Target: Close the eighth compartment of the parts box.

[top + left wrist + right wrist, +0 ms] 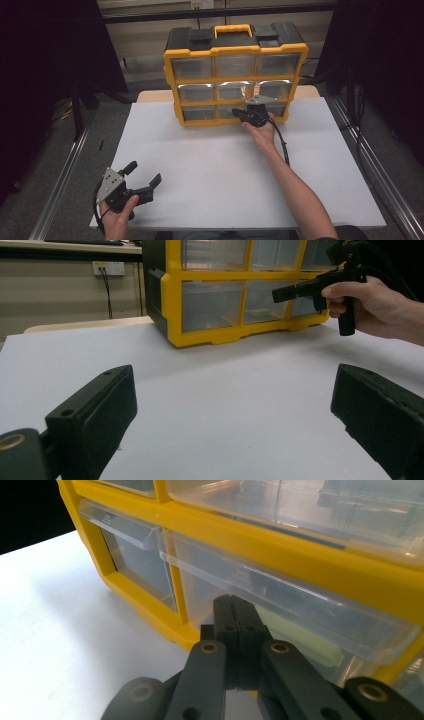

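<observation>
Cabinet: yellow plastic drawer cabinet [235, 75], boxy, black lid with yellow handle, at 12 o'clock on the table; three rows of three drawers.
Drawers: clear plastic, glossy, rectangular, each with a lip along the top edge; contents hard to tell.
Target drawer: bottom-row middle drawer [280, 610], clear, smooth, thin lip; pale green block [300, 637] dimly seen inside, shape unclear.
Right gripper: right gripper [239, 115] at front of bottom row, about 1 o'clock from table centre; matte black, grey three-cornered plate on top, black cable trailing toward 5 o'clock.
Right jaws: pressed together, nothing between them; tips right at the face of the target drawer just under its lip, touching or not cannot tell.
Right hand: right hand [262, 132] wrapped on the gripper body, forearm running to 5 o'clock.
Left gripper: left gripper [145, 178] at 7 o'clock near the table's front edge, well apart from cabinet; matte black, blocky flat pads, grey plate on top.
Left jaws: spread wide, nothing between them, pointing toward 1 o'clock.
Left hand: left hand [120, 212] gripping the body from below.
Table: table [210, 165] covered with flat white matte sheet, pale wood edge showing behind at 12 o'clock.
</observation>
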`<state>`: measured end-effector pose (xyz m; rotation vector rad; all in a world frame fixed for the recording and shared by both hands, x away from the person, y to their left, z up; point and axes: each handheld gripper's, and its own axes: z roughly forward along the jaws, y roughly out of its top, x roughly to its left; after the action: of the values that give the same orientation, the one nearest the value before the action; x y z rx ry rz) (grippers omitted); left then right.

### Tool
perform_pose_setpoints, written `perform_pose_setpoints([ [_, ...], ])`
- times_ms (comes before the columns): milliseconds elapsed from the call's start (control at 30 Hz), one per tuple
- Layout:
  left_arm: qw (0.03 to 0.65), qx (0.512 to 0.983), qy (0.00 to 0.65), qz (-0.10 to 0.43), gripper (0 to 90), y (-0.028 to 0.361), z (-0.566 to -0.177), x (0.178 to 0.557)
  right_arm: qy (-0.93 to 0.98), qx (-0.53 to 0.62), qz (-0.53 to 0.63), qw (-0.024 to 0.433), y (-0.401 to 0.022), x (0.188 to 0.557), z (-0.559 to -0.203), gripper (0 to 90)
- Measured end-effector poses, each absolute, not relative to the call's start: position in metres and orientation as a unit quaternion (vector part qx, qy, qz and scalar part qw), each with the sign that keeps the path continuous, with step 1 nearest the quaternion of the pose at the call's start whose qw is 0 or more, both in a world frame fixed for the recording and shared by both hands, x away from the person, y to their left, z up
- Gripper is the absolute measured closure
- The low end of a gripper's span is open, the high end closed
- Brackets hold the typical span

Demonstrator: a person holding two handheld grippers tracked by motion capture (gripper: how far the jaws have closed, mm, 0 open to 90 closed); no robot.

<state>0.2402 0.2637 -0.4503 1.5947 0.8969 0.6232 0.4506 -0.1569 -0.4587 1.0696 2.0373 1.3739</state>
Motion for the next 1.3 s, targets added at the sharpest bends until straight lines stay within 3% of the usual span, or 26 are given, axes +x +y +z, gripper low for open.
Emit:
perform_pose_setpoints([
  [800,0.569,0.675,0.391,0.262,4.7,0.262,-0.452,0.243,0.741,0.396,0.493,0.224,-0.159,0.451,-0.462,89.5],
  [1300,0.565,0.678,0.387,0.267,4.7,0.266,-0.452,0.242,0.737,0.391,0.504,0.225,-0.158,0.437,-0.46,68.3],
])
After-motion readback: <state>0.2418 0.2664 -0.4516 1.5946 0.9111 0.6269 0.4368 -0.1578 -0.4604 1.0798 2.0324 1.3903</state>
